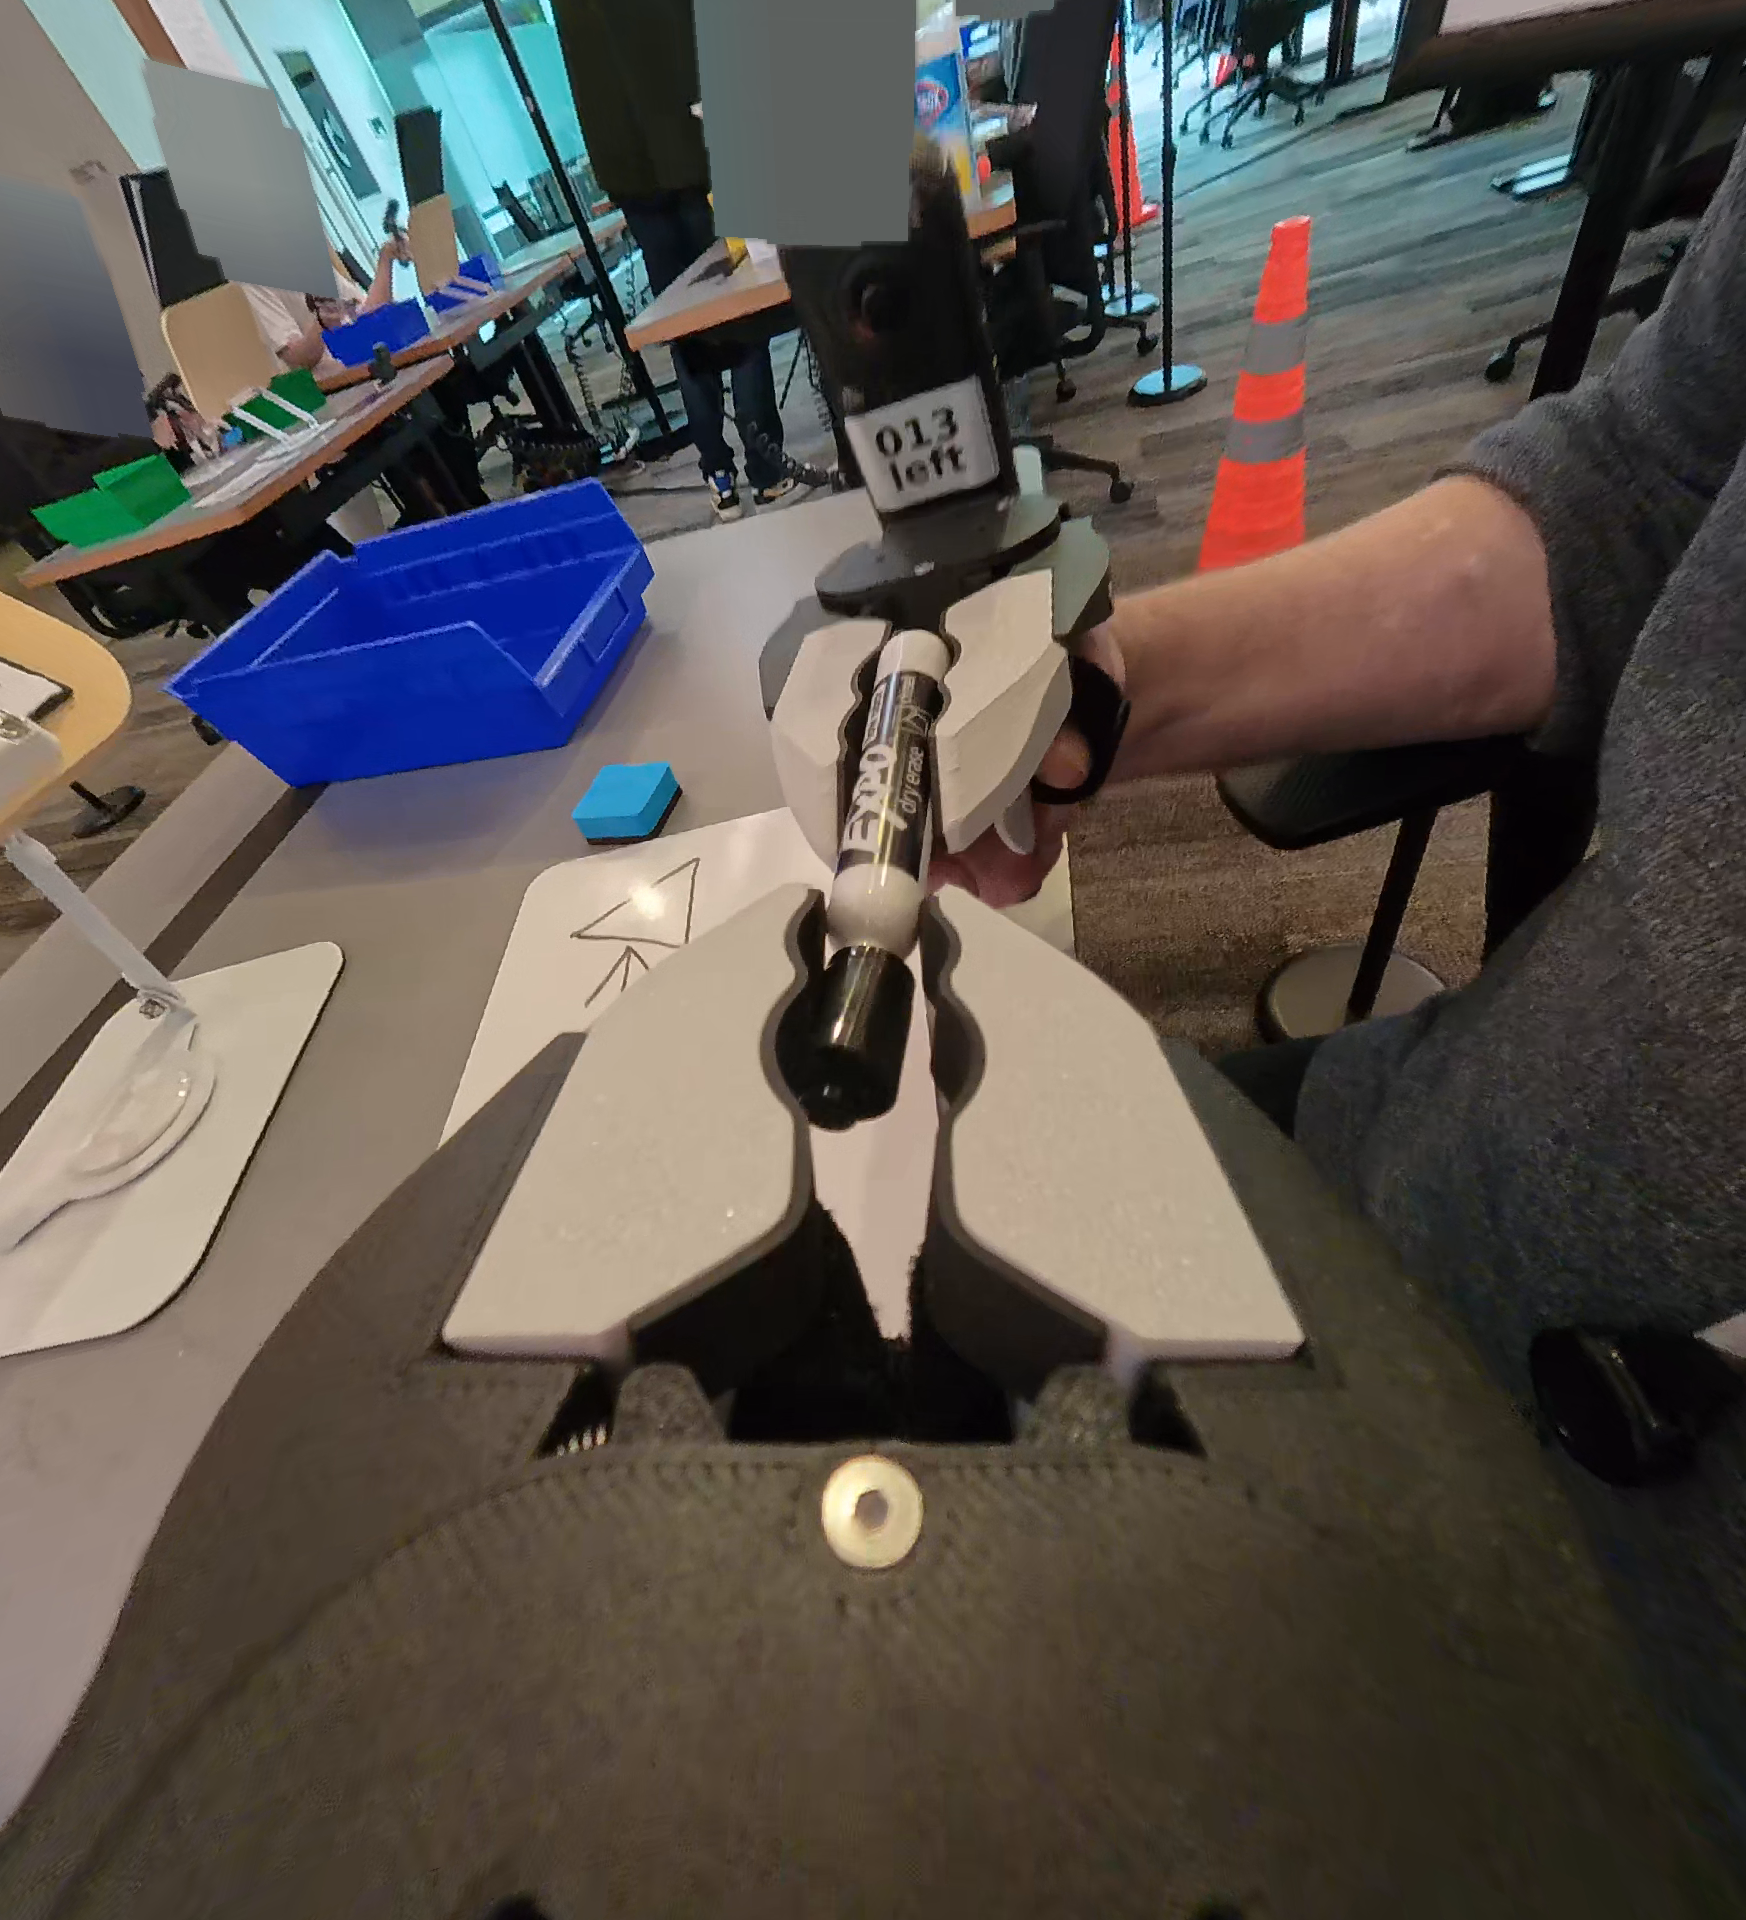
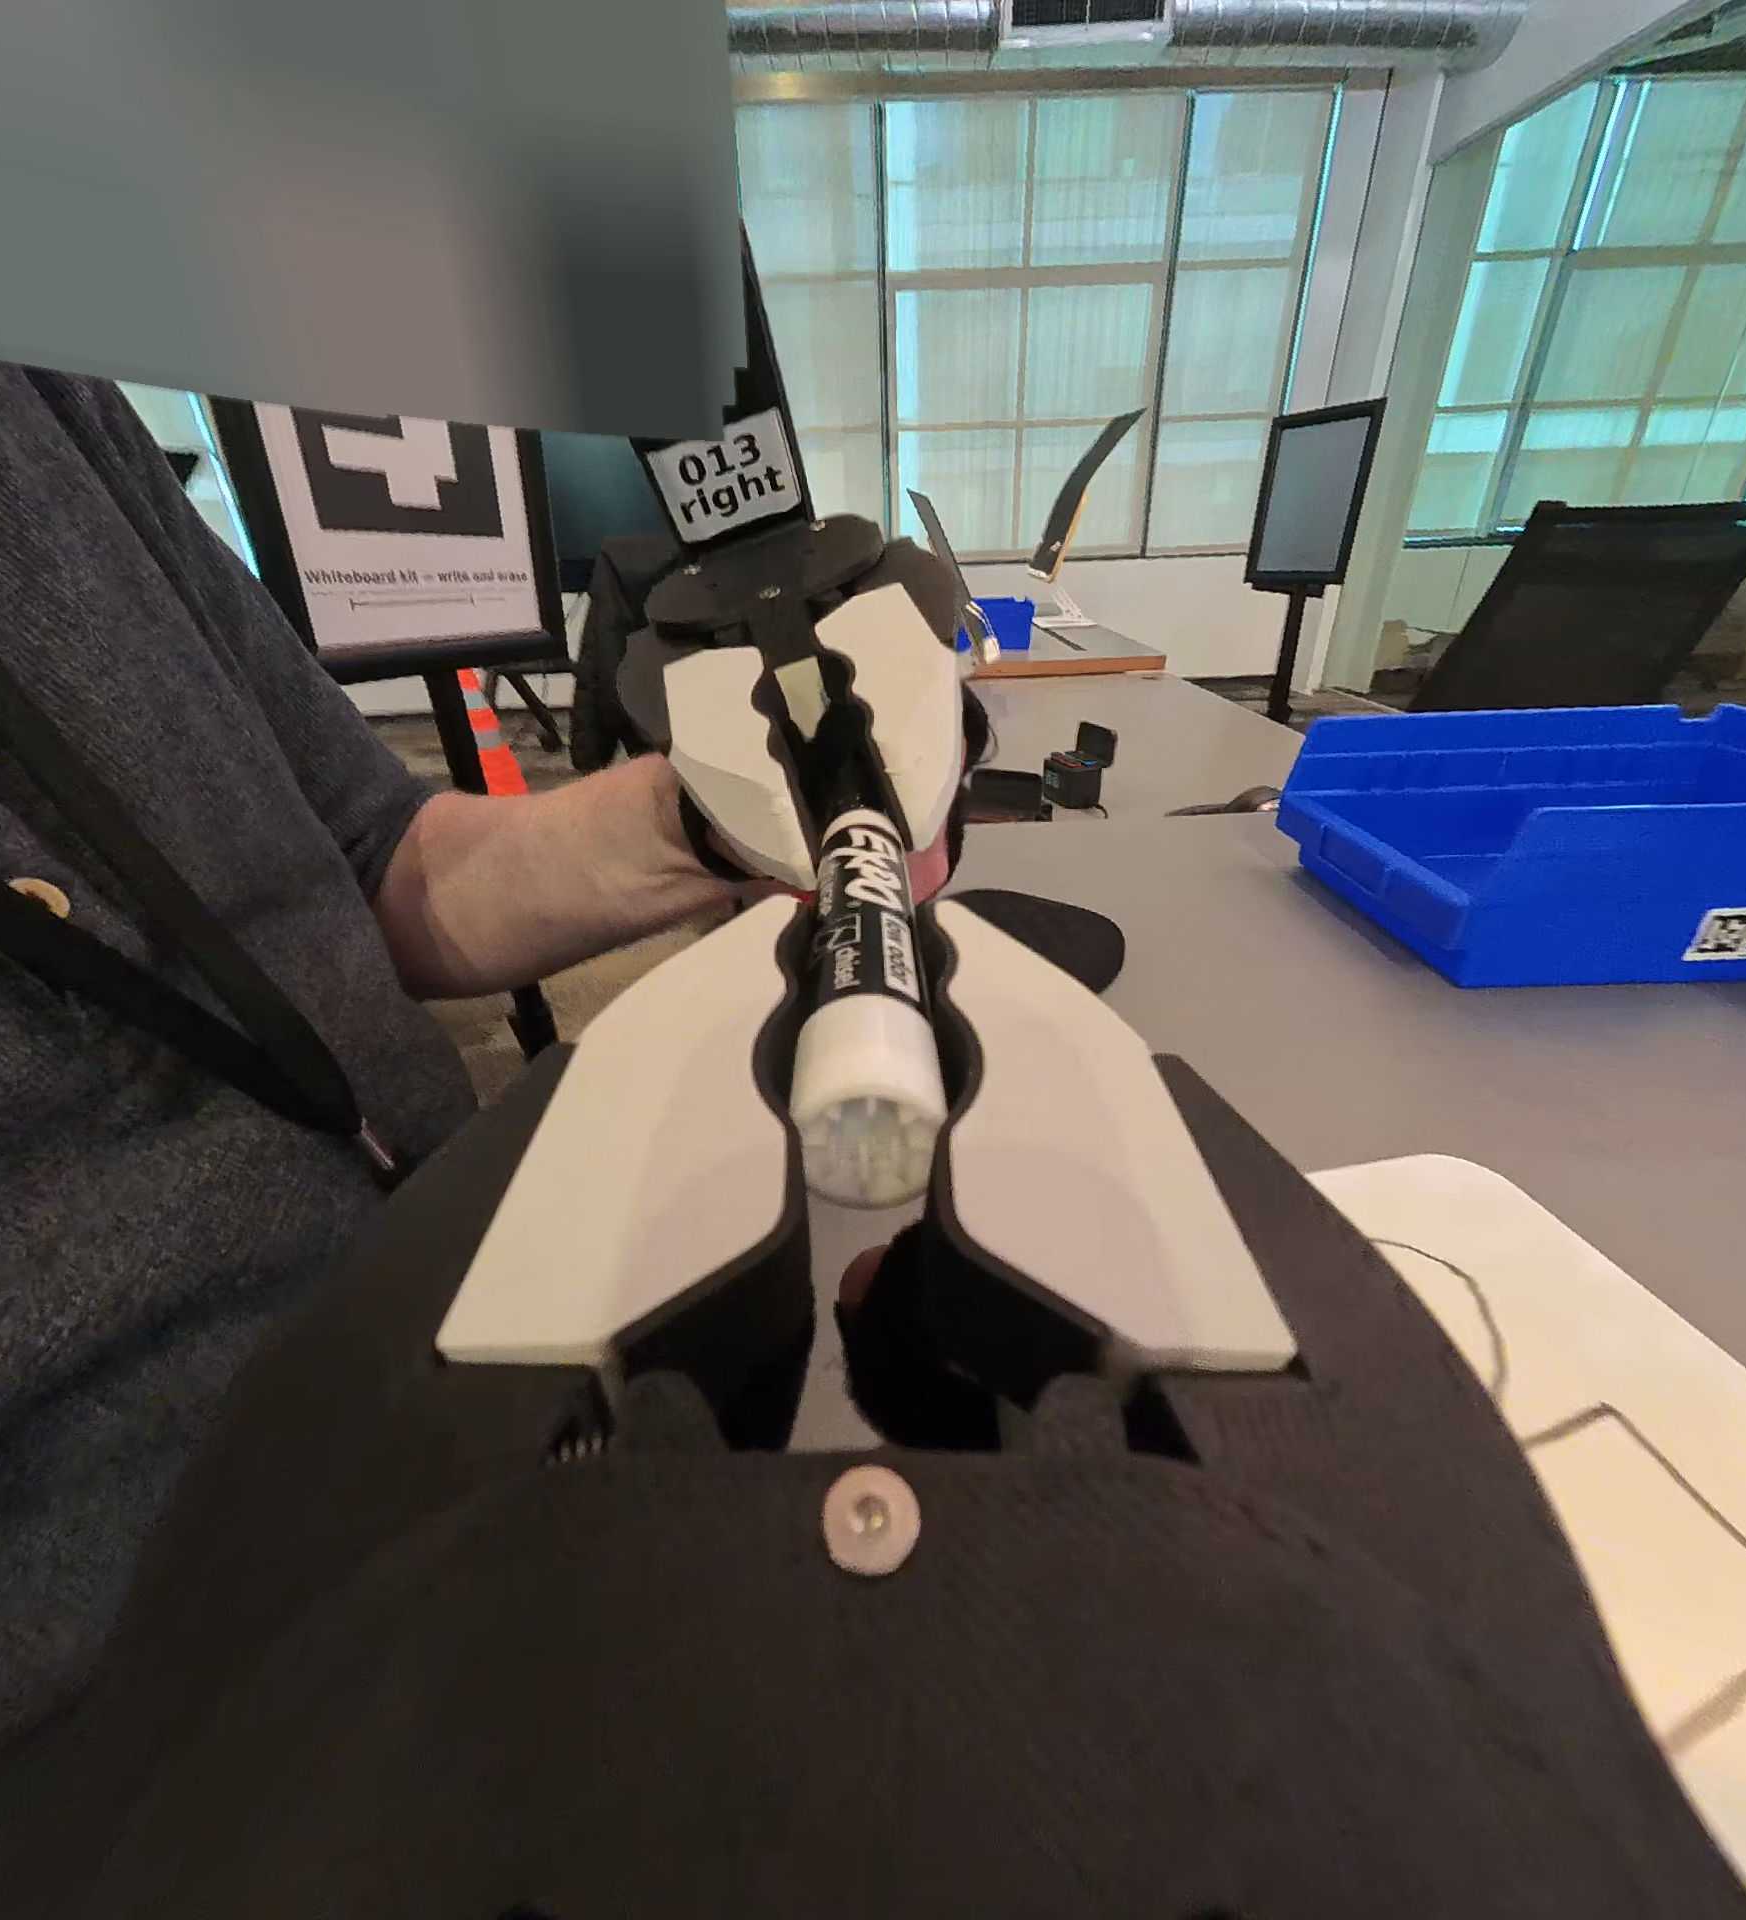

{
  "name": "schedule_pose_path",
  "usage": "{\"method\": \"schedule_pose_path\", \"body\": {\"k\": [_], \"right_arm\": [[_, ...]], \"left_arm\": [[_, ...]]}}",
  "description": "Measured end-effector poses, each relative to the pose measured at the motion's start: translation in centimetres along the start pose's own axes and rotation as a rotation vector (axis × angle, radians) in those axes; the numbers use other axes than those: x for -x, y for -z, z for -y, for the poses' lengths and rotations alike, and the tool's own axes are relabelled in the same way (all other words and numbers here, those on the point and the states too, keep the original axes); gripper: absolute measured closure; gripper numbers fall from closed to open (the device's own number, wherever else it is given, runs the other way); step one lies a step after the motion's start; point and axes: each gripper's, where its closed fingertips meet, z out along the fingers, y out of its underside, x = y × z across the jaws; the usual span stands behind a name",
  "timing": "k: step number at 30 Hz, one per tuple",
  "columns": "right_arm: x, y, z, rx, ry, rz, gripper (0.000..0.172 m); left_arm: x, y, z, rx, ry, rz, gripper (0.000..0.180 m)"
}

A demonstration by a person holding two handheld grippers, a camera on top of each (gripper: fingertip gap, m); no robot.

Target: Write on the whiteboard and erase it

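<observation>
Left wrist view: left claw [image 1: 867,997] clamps black cap end of black-and-white dry-erase marker [image 1: 888,779]; cap tip sits in finger notch. Right claw [image 2: 867,1023] grips marker's white rear end; its own fingers hide part of barrel. Marker spans both claws, in air over counter [image 1: 495,831]. White rounded whiteboard [image 1: 578,997] below, near counter's edge, mostly hidden; drawn arrow part visible. Blue foam eraser [image 1: 627,801] just beyond board. Blue plastic bin [image 1: 412,655] farther back. Bare counter between bin and board.

whiteboard [image 2: 1575,1455] cut off at edge, marker [image 2: 853,997] tip hidden between fingers
</observation>
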Motion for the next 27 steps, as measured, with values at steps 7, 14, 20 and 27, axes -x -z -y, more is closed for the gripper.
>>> {"method": "schedule_pose_path", "body": {"k": [7, 14, 20, 27], "right_arm": [[0.2, -0.5, 0.8, -0.101, -0.075, 0.031, 0.151], [-0.2, -0.8, 0.5, -0.116, -0.099, 0.014, 0.151], [-1.8, -0.8, -0.1, -0.153, -0.155, -0.024, 0.152], [-3.7, 0.5, 1.8, -0.317, -0.23, -0.056, 0.151]], "left_arm": [[0.1, 0.7, 1.4, -0.051, 0.001, 0.002, 0.165], [1.0, 0.7, 1.5, -0.099, 0.059, 0.029, 0.18], [2.7, 0.4, 0.7, -0.142, 0.112, 0.044, 0.18], [5.2, -0.9, 3.5, -0.207, 0.109, -0.001, 0.179]]}}
